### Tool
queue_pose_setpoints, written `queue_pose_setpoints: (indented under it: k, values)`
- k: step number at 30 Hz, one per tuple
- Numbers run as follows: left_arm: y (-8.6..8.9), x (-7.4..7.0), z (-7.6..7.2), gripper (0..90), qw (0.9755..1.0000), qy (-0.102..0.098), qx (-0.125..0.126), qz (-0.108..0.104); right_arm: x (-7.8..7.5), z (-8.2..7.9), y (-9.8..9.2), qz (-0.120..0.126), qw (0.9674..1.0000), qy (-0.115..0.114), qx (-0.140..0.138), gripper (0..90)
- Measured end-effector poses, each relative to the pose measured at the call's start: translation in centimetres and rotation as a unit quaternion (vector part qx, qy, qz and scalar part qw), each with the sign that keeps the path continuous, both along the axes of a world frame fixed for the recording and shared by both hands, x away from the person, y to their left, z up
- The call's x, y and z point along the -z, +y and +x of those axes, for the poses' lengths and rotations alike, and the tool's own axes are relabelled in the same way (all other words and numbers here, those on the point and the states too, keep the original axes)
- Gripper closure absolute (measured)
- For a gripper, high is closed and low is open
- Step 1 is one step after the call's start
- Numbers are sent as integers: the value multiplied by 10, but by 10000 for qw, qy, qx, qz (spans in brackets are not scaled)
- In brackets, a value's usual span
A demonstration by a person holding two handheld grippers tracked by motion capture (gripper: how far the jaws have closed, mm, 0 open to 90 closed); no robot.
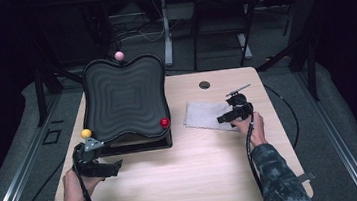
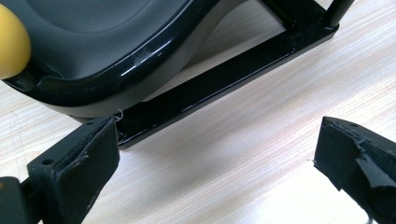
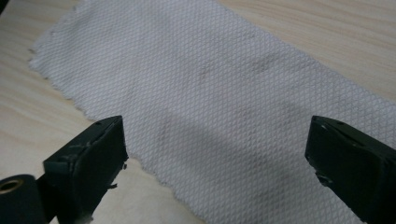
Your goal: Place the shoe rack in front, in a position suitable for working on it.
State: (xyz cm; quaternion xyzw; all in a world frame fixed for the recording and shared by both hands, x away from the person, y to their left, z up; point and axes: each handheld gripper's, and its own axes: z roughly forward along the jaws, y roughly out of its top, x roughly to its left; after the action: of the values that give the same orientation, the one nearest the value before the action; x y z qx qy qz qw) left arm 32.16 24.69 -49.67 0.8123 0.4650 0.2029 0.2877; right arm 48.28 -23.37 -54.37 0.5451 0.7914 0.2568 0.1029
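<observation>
Between the spread jaws of the right gripper [image 3: 212, 163] a white cloth [image 3: 224, 112] is seen lying flat on the bench [image 1: 199, 168]; nothing is pinched yet, the jaws probably being lined up over its near edge for a pick-up. The left gripper [image 2: 215, 168] is held released too, its jaws empty, just before the black base [image 2: 224, 88] of the tilted tray [image 1: 125, 98], perhaps to steady it.

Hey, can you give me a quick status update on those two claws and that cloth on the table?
Left claw open, empty, by the black tray stand. Right claw open over the grey cloth, not gripping. Cloth flat on the table. Nothing in the way.
</observation>
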Motion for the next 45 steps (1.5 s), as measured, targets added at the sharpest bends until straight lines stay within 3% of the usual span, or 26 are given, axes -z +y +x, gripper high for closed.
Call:
queue_pose_setpoints:
  k: [1,6,8,9,13,15,16,20,24,28,33,39,41,45]
  values:
    - [0,1,0,0,10000,9,18,0,2,2,2,-196,9997,-66,141,78]
    - [-2,1,0,0,10000,21,48,19,14,11,0,-212,9992,264,226,164]
    - [-2,1,0,0,10000,19,52,23,16,12,0,-240,9991,249,262,186]
    - [-2,2,1,0,10000,24,59,19,14,13,0,-370,9986,244,282,246]
    - [-4,2,0,1,9999,7,93,38,15,10,0,-482,9980,105,392,356]
    - [-5,2,0,1,10000,-14,86,46,15,9,0,-573,9975,46,403,368]
    - [-5,3,0,2,9999,13,153,70,14,7,0,-581,9976,10,390,469]
    - [-7,5,0,5,9997,29,199,116,13,3,-2,-530,9978,-46,393,674]
    - [-7,6,0,12,9997,3,218,102,13,-2,-7,-416,9985,-26,365,815]
    - [-6,5,0,10,9997,-16,241,-40,10,-8,-10,-172,9992,-2,359,846]
    - [-8,3,-1,3,9995,-103,265,-132,-11,-22,-15,98,9995,-232,203,852]
    - [-14,1,-4,2,9991,-118,355,-214,-38,-48,-18,197,9981,-571,90,855]
    - [-16,0,-5,2,9989,-157,370,-236,-46,-57,-21,387,9971,-649,25,856]
    - [-20,-2,-7,2,9986,-235,381,-278,-59,-78,-22,492,9953,-826,-85,856]
